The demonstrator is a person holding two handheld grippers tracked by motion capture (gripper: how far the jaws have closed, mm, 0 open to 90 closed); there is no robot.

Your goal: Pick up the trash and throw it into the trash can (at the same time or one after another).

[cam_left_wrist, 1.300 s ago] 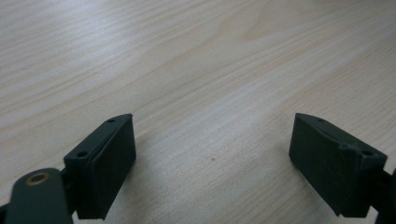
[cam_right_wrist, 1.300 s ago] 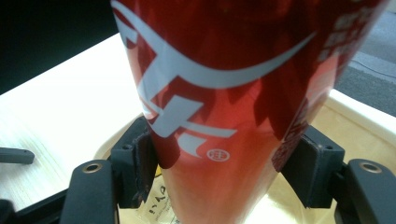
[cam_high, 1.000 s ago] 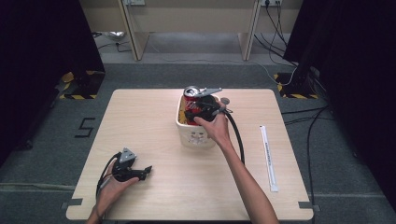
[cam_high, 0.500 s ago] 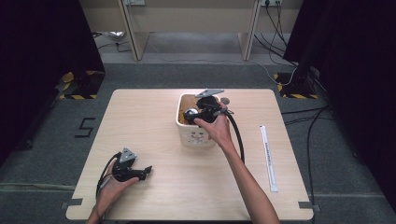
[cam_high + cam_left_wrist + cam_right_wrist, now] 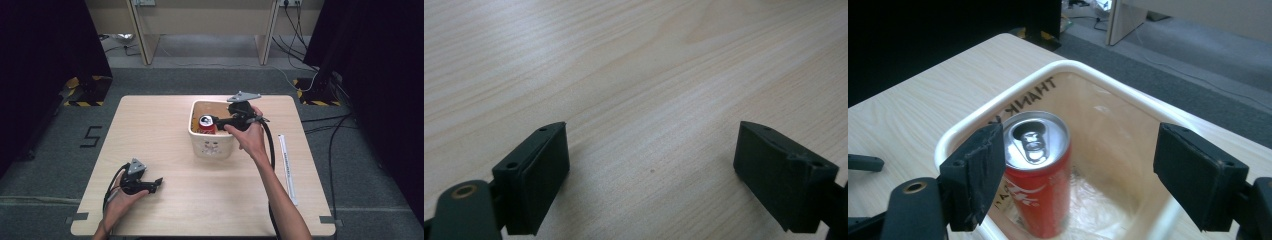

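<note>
Right hand-held gripper point(image 5: 1075, 165), jaws just spread apart, above upright red can point(image 5: 1037, 172) in white bin point(image 5: 998, 107)

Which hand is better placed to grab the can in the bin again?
Right. Its hand-held gripper is open just above the bin, with the can beside one jaw. The left hand-held gripper sits at the table's near edge.

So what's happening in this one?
A person works at a wooden table with tongs in each hand. The right tongs have just been opening over a white bin, where a red soda can stands upright, no longer gripped. The left tongs rest open near the table's front edge, holding nothing.
</note>
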